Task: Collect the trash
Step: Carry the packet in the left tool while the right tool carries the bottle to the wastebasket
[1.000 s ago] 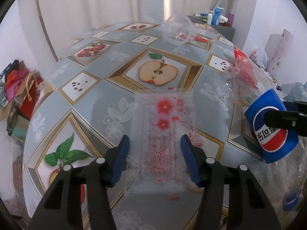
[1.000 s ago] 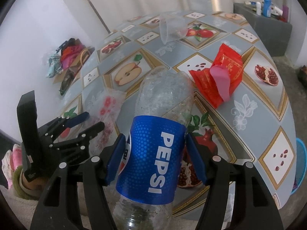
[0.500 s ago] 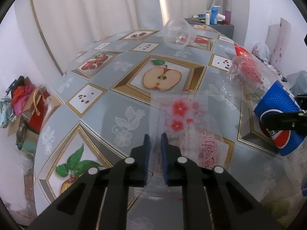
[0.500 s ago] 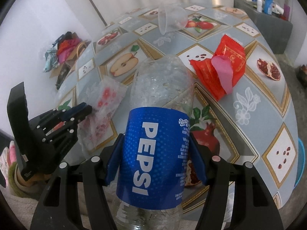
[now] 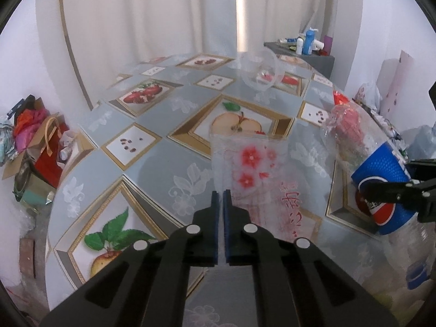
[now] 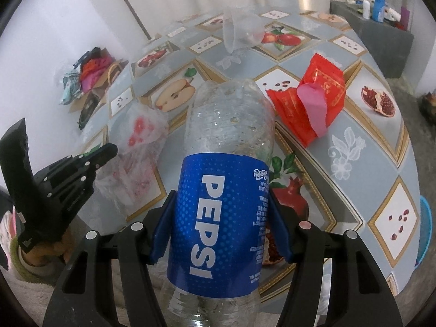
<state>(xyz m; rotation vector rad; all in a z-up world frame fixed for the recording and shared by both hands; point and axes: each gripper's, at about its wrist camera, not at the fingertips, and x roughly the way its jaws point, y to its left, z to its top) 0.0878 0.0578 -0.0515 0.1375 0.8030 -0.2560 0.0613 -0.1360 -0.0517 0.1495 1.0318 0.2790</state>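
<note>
My left gripper is shut on a clear plastic wrapper with red flowers and holds it lifted off the table. It also shows in the right wrist view, next to the left gripper. My right gripper is shut on an empty Pepsi bottle with a blue label, held above the table's near edge. The bottle shows at the right of the left wrist view. A red snack packet and a clear plastic cup lie on the table.
The table has a fruit-patterned cloth. Bags and clutter sit on the floor at the left. A dark cabinet with bottles stands at the back right. A blue bin rim shows past the table's right edge.
My left gripper closed on the flowered wrapper and lifted it off the table. My right gripper kept hold of the Pepsi bottle and raised it slightly.
</note>
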